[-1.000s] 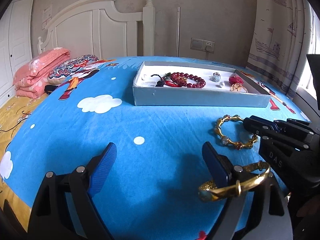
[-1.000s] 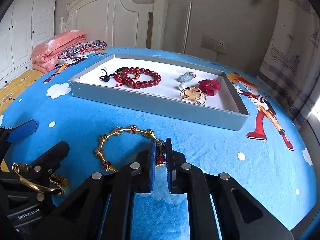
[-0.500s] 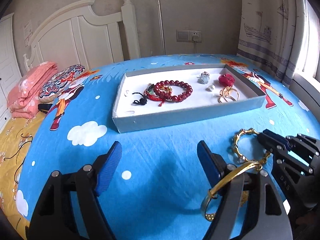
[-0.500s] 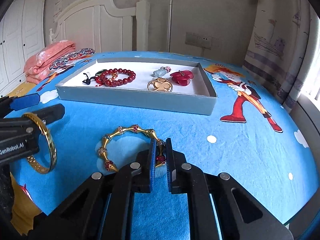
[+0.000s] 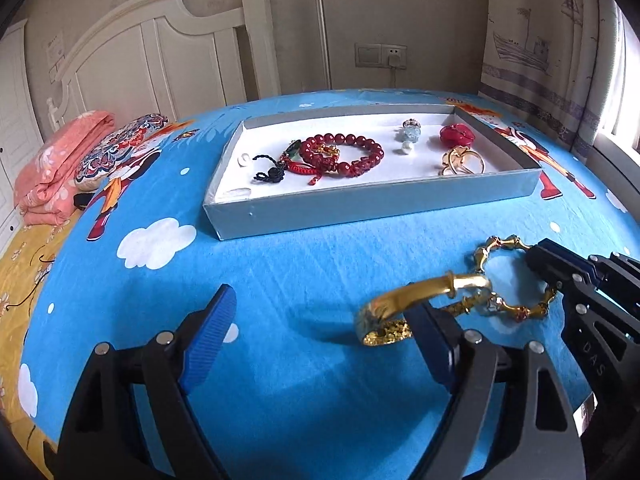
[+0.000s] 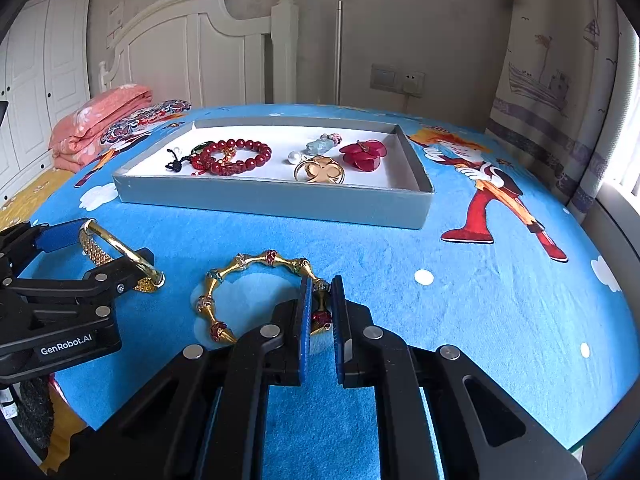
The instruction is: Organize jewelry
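A grey tray point(image 5: 372, 206) on the blue bedspread holds a red bead bracelet point(image 5: 344, 154), a red flower piece point(image 5: 457, 135), a gold clover piece point(image 5: 464, 160) and small charms. My left gripper point(image 5: 324, 336) is open; a gold bangle point(image 5: 416, 302) hangs looped around its right finger point(image 5: 434, 344). It also shows in the right wrist view point(image 6: 120, 256). My right gripper point(image 6: 320, 312) is shut on a gold bracelet with coloured beads point(image 6: 256, 292), which lies on the bedspread in front of the tray point(image 6: 272, 200).
Folded pink bedding point(image 5: 56, 168) and a patterned pillow point(image 5: 120, 148) lie at the far left by the white headboard point(image 5: 160, 60). A curtain point(image 5: 560, 40) hangs at the right. The bed edge runs close below both grippers.
The left gripper has swung toward the tray, and the gold bangle has swung up around its right finger. The right gripper stays shut on the beaded bracelet.
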Tool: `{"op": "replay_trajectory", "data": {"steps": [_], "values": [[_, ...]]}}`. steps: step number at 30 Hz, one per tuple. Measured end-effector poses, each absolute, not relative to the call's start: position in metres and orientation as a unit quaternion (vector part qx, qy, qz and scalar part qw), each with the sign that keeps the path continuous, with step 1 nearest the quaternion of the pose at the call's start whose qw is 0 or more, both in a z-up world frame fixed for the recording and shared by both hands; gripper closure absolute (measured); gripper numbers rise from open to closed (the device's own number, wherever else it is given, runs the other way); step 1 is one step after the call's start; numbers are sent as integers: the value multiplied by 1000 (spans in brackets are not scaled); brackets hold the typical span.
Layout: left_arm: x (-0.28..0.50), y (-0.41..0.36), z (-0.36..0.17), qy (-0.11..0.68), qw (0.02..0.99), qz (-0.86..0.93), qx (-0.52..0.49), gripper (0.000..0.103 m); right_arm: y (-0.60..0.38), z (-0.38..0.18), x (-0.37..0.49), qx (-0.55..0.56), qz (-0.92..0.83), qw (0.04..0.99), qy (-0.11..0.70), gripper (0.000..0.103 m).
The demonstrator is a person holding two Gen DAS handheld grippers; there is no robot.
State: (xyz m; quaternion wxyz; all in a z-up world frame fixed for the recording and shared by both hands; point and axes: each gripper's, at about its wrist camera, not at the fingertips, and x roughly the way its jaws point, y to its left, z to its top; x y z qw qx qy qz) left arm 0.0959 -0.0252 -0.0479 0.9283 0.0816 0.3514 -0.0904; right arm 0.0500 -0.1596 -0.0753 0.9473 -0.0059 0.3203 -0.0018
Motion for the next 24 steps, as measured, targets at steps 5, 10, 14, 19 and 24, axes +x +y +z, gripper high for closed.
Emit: {"op": "replay_trajectory", "data": {"steps": [5, 10, 14, 19, 24], "values": [[85, -17, -46, 339, 934, -91, 61, 29, -159, -75, 49, -8, -4, 948, 319, 94], [90, -3, -48, 365, 925, -106, 24, 92, -158, -75, 49, -8, -4, 948, 318, 94], [92, 4, -35, 372, 921, -116, 2, 87, -159, -75, 49, -8, -4, 948, 318, 94], [89, 6, -28, 354, 930, -101, 8, 67, -159, -75, 49, -8, -4, 948, 318, 94], [80, 5, -30, 334, 937, -99, 16, 66, -159, -75, 49, -7, -4, 948, 318, 94]]}}
